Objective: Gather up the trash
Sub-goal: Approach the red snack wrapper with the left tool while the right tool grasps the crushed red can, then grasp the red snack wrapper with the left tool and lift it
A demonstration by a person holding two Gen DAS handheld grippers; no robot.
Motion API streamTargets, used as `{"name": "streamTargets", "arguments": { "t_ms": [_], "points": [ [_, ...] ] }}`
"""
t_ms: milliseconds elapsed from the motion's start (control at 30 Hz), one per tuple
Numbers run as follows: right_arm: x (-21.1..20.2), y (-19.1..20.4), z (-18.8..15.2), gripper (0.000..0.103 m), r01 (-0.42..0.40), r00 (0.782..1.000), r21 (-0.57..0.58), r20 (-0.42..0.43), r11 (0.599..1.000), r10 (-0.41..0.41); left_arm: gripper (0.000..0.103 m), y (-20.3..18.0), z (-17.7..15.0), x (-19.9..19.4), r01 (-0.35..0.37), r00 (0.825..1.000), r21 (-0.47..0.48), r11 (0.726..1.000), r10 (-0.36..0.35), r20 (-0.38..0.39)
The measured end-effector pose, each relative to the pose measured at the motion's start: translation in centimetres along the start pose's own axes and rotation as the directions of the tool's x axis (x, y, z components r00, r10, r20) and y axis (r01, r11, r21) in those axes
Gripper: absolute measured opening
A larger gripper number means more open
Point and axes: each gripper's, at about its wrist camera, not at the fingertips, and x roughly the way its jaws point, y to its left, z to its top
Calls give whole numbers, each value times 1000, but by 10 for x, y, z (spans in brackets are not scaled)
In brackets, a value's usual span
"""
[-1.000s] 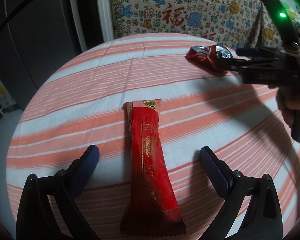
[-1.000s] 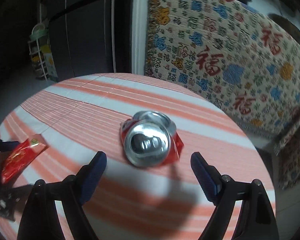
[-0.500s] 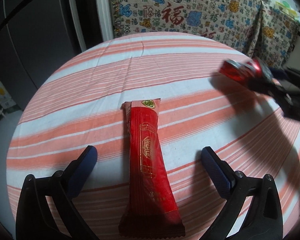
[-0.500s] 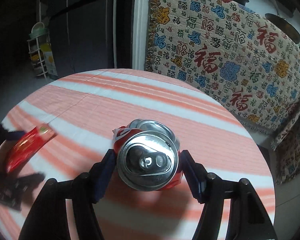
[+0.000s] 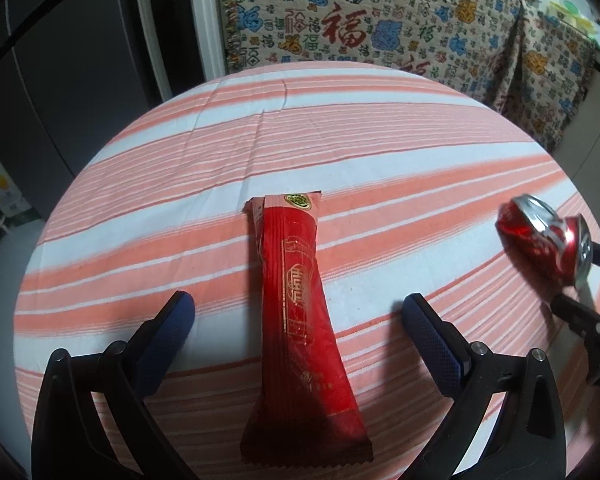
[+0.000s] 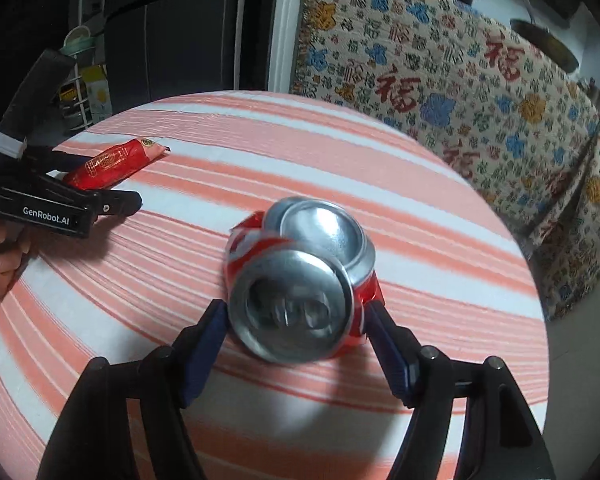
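A long red snack wrapper (image 5: 300, 296) lies flat on the striped round table (image 5: 340, 120). My left gripper (image 5: 297, 306) stands open around the wrapper, one finger on each side and neither touching it. A crushed red soda can (image 6: 296, 300) sits between the pads of my right gripper (image 6: 295, 314), which press on its sides while the jaws are opening slightly. In the left wrist view the can (image 5: 540, 240) hangs at the table's right edge in that gripper (image 5: 580, 280). The right wrist view shows the wrapper (image 6: 112, 164) and the left gripper (image 6: 112, 180) at far left.
A patterned cloth (image 5: 360, 20) with red characters covers furniture behind the table. A dark fridge (image 5: 60, 80) stands at the back left, with a small rack (image 6: 80, 92) beside it. A person's hand (image 6: 0, 256) holds the left gripper's handle.
My right gripper closed on the crushed can, lifted it and carried it from the table's far right toward its near right edge. The left gripper and the wrapper stayed put.
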Motion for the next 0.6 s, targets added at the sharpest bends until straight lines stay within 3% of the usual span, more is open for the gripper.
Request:
{"name": "streamTargets", "arguments": {
  "t_ms": [167,333,433,600],
  "points": [
    [-15,-16,-3,72,-29,999,66,21,997,28,102,7,0,-9,117,993,9,993,-117,-7],
    [-20,-19,5,73,-27,999,47,45,999,25,102,11,6,-17,159,987,12,987,-159,27],
    [-15,-17,15,78,-24,998,20,59,1000,23,102,10,8,-15,165,986,28,986,-166,25],
    [-7,-16,27,78,-66,997,8,37,998,65,101,7,6,-15,112,993,77,991,-114,19]
  ]
}}
